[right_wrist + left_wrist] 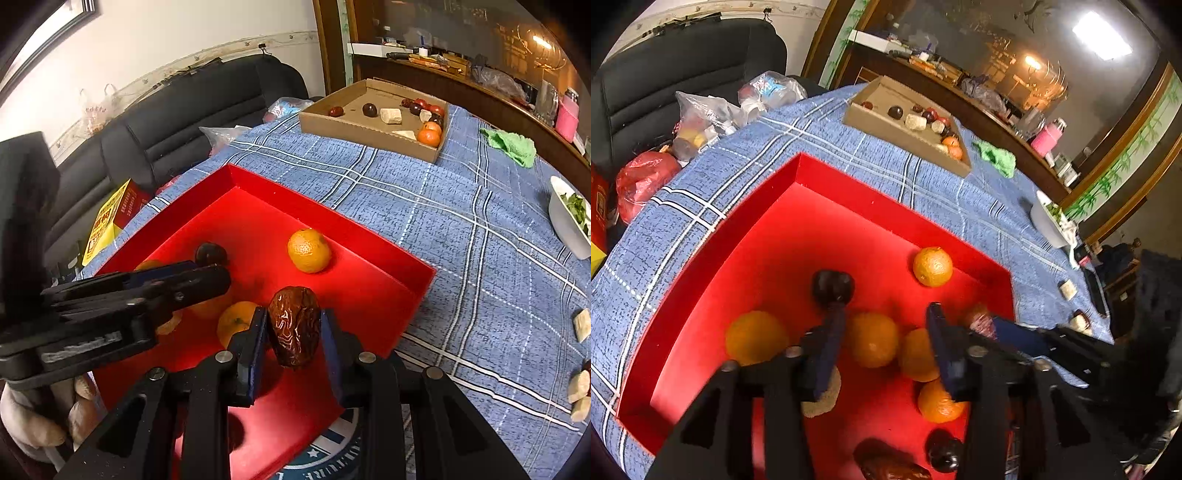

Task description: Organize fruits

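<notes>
Nearest, in the right wrist view: right gripper (293, 328) clamped on a wrinkled dark-brown dried date (294, 325), held upright between the blue pads above the near right part of the shallow red cardboard tray (332, 225). Not yet dropped. For a clean release: bring it lower over bare red floor, clear of the small orange mandarin (236, 321) just left of the jaws, then part the pads slowly so the sticky date falls rather than clings. Probably best kept away from the tray's right wall, to avoid a bounce out onto the blue plaid tablecloth (461, 236).

Left gripper (882, 314) over the same tray, jaws apart and gripping nothing, hanging above a cluster of mandarins; a glossy dark plum-like fruit (833, 288) just beyond its left fingertip. Worth keeping the two tools apart, since they crowd one corner.

Further in: a lone textured mandarin (932, 266) near the tray's far wall.

Farthest: an open brown cardboard box (879, 123) on the cloth, holding dark fruits, mandarins and pale cubes, likely the source for later picks. Beyond it, a crumpled green cloth (997, 157).
</notes>
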The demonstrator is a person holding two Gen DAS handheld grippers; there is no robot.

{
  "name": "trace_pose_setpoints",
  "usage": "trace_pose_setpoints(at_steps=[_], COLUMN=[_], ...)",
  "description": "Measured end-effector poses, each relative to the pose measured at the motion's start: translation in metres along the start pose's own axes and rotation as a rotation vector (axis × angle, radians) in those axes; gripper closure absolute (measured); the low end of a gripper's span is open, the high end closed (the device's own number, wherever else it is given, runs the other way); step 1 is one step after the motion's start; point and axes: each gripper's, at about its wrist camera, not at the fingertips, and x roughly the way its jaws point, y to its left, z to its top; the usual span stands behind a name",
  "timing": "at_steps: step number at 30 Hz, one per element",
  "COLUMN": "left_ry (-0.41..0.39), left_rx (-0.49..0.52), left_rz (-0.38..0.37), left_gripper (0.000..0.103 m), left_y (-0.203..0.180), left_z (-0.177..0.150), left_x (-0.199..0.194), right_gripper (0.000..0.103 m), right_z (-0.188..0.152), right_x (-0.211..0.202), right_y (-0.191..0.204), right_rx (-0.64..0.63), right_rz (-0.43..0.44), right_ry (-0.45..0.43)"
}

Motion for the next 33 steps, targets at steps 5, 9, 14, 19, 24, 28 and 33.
trace_pose_setpoints(at_steps=[5,9,14,19,24,28,33], left_ry=[-0.039,-0.135,-0.167,-0.207,-0.241,-0.264,-0.285], left_rx=[-0.032,-0.070,-0.062,-0.024,0.027,0.066,0.126], left_rz=[-0.056,-0.129,-0.198,-0.196,-0.225,-0.253,-0.233], left_gripper=[0.026,0.017,0.017,0.017,0.017,0.017,0.017], left_y=[-0.004,-0.007,-0.019,-0.041,-0.066,-0.086,-0.102], left_z=[-0.001,-0.008,-0.022,-0.036,-0.048,-0.061,-0.081], left_x=[-0.017,-0.044,-0.065,-0.088,-0.112,-0.132,-0.155], right_gripper=[0.068,0.054,0.039,0.039,0.039,0.039,0.038], right_z=[-0.002,-0.005,-0.024,-0.062,-0.108,-0.143,-0.165], right_x=[-0.007,-0.028,-0.071,-0.101,-0.143,-0.174,-0.205], right_y=[-0.003,-0.006,-0.024,-0.055,-0.084,-0.111,-0.134], right_rx=[0.027,0.050,0.203,0.416,0.511,0.680,0.740], right_rz=[0.012,-0.044,-0.005,0.124,0.068,0.187,0.195], right_ry=[-0.012,-0.073,-0.197,-0.187,-0.237,-0.270,-0.328])
